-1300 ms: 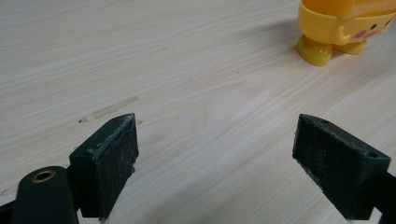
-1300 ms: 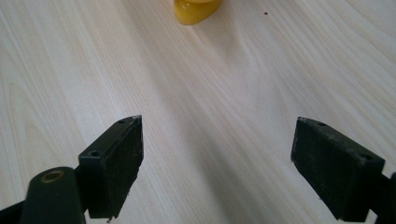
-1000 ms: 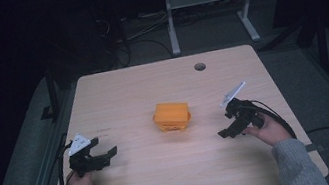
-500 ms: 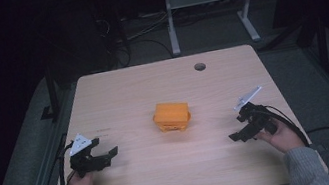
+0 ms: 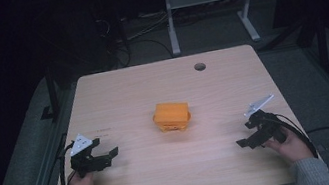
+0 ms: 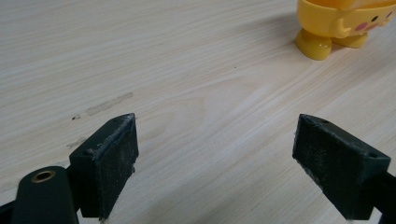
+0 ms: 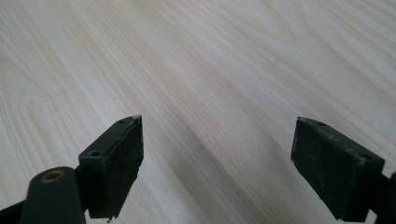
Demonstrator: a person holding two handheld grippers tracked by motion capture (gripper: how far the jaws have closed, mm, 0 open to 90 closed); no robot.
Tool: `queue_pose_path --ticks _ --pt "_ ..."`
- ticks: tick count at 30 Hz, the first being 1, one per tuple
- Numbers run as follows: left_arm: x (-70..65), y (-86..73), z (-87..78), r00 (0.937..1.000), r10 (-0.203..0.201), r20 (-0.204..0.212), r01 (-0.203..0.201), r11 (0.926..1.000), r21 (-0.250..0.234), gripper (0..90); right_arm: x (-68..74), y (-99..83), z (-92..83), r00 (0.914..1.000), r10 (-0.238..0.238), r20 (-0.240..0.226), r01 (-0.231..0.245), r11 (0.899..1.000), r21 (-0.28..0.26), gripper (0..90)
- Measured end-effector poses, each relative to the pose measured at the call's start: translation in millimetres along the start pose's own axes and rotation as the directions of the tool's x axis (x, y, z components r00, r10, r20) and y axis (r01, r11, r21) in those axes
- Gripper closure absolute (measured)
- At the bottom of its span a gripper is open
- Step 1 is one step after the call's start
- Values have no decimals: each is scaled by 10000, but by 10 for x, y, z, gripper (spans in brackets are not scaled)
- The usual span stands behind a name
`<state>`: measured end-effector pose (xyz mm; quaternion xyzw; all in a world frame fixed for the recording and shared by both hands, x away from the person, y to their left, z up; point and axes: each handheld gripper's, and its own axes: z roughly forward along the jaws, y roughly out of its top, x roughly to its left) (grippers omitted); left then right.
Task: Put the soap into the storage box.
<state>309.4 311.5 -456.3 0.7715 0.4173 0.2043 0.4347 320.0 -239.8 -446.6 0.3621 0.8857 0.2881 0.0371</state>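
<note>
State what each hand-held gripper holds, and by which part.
Nothing is held. The left hand-held gripper and right hand-held gripper are both open over bare tabletop, apart from the orange-yellow plastic toy.

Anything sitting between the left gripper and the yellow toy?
No, just bare table between the left gripper and the yellow toy, seen in the high view.

Left gripper [image 5: 105, 158] low at table's left, fingers [image 6: 109, 158] spread wide; right gripper [image 5: 251, 139] likewise, fingers [image 7: 114, 161] apart
</note>
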Motion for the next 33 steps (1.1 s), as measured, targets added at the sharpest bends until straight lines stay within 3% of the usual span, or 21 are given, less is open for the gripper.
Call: queue_pose_path --ticks 20,28,33 --pt "-3 3 0 10000 24 -27 -24 10000 -7 138 140 -406 -114 9977 615 276 -597 9963 -618 167" --pt "-1 12 5 10000 69 -68 -70 10000 -17 138 256 -488 -186 9969 678 388 -632 9920 -1095 166" --pt "-3 16 8 10000 67 -67 -67 10000 -73 138 308 -495 -153 9967 680 454 -632 9930 -1003 165"
